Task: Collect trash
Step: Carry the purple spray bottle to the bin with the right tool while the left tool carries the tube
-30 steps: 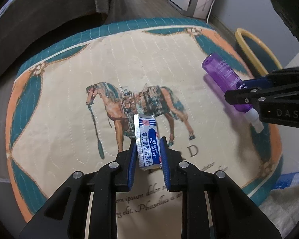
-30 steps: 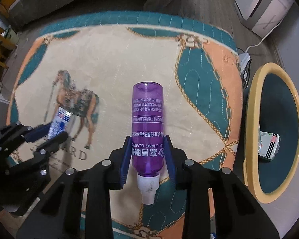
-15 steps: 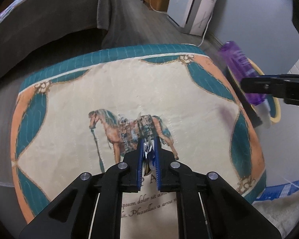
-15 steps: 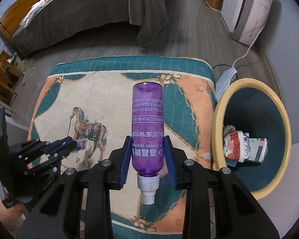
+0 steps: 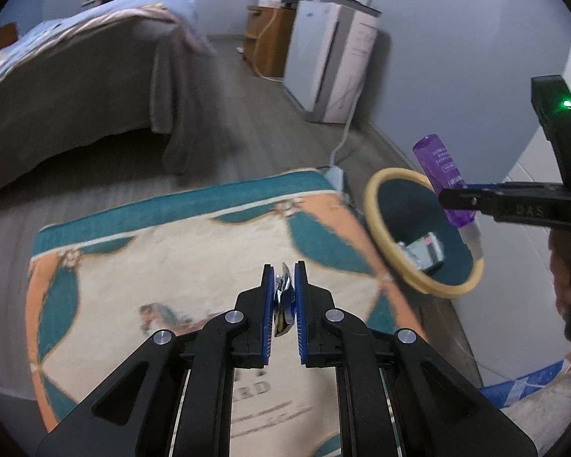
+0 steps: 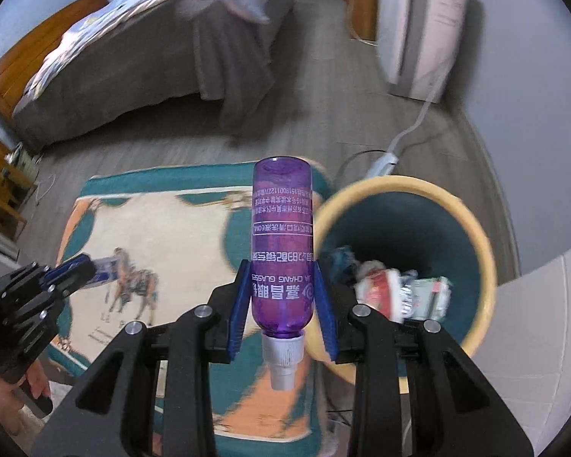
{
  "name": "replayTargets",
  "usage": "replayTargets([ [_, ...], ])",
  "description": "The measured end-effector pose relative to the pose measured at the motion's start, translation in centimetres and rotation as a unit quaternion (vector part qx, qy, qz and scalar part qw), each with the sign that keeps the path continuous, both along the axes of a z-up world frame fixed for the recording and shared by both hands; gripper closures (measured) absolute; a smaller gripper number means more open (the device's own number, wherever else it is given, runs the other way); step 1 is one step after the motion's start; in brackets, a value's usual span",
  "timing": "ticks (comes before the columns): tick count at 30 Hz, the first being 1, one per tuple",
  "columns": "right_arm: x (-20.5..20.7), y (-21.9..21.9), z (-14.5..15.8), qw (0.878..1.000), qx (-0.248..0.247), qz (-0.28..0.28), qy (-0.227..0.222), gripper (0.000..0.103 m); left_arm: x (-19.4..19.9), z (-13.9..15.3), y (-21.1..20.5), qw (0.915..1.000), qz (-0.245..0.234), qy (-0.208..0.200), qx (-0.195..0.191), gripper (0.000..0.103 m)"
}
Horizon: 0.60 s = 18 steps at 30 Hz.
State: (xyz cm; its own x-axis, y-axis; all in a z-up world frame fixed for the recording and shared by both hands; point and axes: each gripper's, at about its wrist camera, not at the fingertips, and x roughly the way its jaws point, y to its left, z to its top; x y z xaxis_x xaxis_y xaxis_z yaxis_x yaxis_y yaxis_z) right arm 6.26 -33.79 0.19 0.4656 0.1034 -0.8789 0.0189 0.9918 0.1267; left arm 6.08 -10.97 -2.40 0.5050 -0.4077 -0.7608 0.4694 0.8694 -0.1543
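Note:
My left gripper (image 5: 284,272) is shut on a flattened blue-and-white pill packet (image 5: 283,297), held above the horse-print rug (image 5: 179,259). My right gripper (image 6: 281,278) is shut on a purple bottle (image 6: 281,236) with a white cap, held in the air beside the bin. The bottle also shows in the left wrist view (image 5: 443,179), over the bin's far rim. The teal bin with a yellow rim (image 6: 476,228) stands right of the rug and holds several wrappers (image 6: 399,293). The left gripper also shows in the right wrist view (image 6: 89,266) over the rug.
A bed with a grey cover (image 6: 152,61) stands beyond the rug. A white appliance (image 6: 422,30) and its cable (image 6: 399,144) are at the back right near the wall. A wooden cabinet (image 5: 270,38) stands behind it. Grey wood floor surrounds the rug.
Both grippers have risen well above the rug with their loads. The right gripper has carried the purple bottle right, toward the bin. The views now tilt up to show the room.

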Motion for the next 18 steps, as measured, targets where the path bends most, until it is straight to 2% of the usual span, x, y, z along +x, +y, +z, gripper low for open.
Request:
replayTargets([
  [10,-2.2,-10.1,-2.1,0.996,0.003,-0.087,0.014,0.071,-1.8,-0.8,-10.0,0.9962,-0.085,0.008,0.018,0.092],
  [14,-2.8,-12.7,-3.7,0.993,0.01,-0.114,0.03,0.071,-2.1,-0.9,-13.8,0.9934,-0.114,0.008,0.015,0.092],
  [18,-3.1,-14.4,-5.4,0.989,0.017,-0.137,0.051,0.071,-1.7,-2.2,-17.9,0.9891,-0.142,0.035,0.015,0.092],
])
